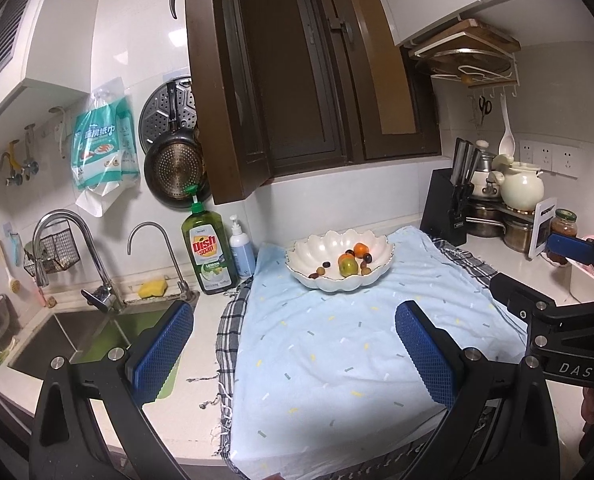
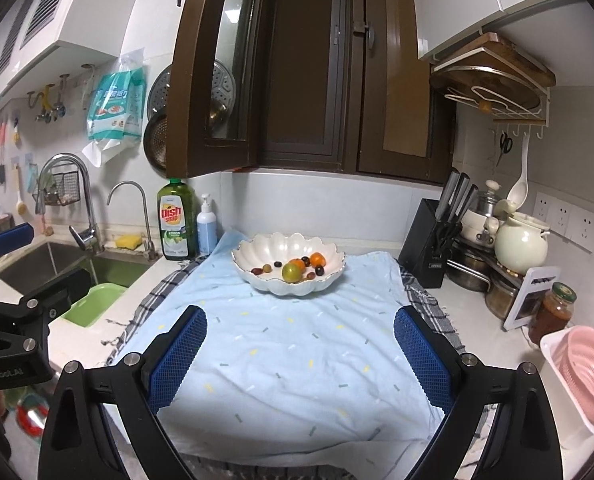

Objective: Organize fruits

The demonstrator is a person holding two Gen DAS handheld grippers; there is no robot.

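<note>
A white scalloped bowl (image 1: 339,282) (image 2: 289,286) stands at the far end of a light blue towel (image 1: 337,360) (image 2: 297,360). Inside lie a green-yellow fruit (image 1: 348,266) (image 2: 292,272), two small oranges (image 1: 361,249) (image 2: 317,258) and several small dark and brown fruits (image 2: 319,270). My left gripper (image 1: 295,316) hovers open over the near part of the towel, nothing between its blue pads. My right gripper (image 2: 300,322) is likewise open and empty, well short of the bowl. The right gripper also shows at the right edge of the left wrist view (image 1: 553,304).
A sink (image 1: 77,340) with taps and a green tray (image 2: 93,304) lie left. Dish soap (image 1: 209,248) and a pump bottle (image 1: 242,248) stand behind the towel's left corner. A knife block (image 2: 433,240), pots, a jar (image 2: 555,312) and a pink colander (image 2: 589,376) crowd the right. An open window sash (image 2: 213,80) hangs overhead.
</note>
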